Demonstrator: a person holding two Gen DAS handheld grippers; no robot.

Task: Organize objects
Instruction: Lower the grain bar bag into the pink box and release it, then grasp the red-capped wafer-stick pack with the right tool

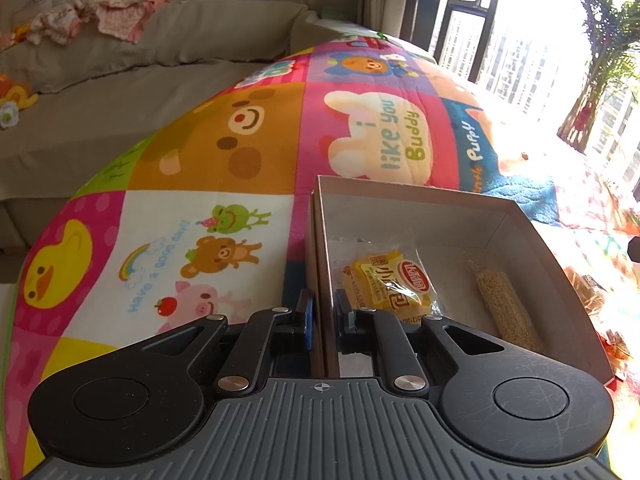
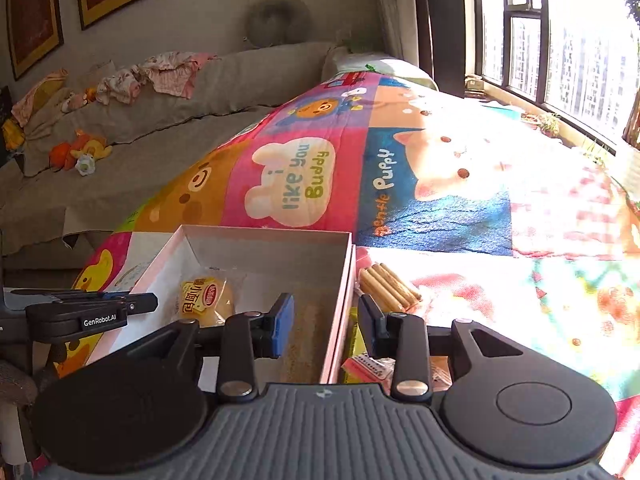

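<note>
Pinching the box (image 1: 320,264) wall, left hand-held gripper (image 1: 322,312); mat (image 1: 200,152) beyond.

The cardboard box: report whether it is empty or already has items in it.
Not empty. The open cardboard box holds a yellow snack packet and a tan sesame stick lying on its floor, side by side.

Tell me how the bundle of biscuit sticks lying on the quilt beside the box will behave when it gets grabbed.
The biscuit sticks look thin and rigid, so they would likely snap under a hard pinch. They look round, so they may roll on the soft quilt if nudged sideways. A clear wrapper may hold them together, which would make them slippery; glare hides that.
</note>
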